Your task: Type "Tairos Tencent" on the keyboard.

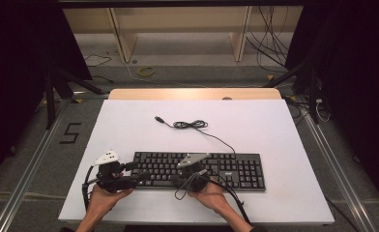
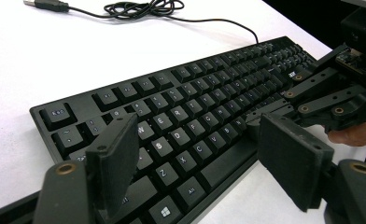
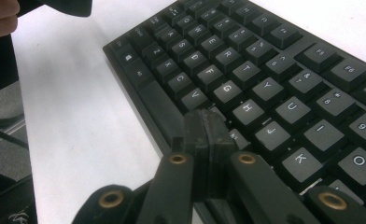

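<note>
Right gripper: jaws pressed together, nothing between, tips over the bottom letter row of the flat black plastic keyboard. Left gripper: jaws spread wide above the keyboard's left end. Beyond both: coiled black USB cable on the white tabletop.

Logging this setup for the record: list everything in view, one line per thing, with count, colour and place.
keyboard: one, black, near edge of the table, under both grippers
keyboard cable: one, black, coiled behind the keyboard, USB plug lying loose
table: one, white top, wooden strip at far edge
wooden shelving: one, pale, on the floor beyond
yellow ring: one, on the floor
left gripper: one, black, open over the keyboard's left end
right gripper: one, black, shut, tips at the bottom letter row
hands: two, holding the grippers
</note>
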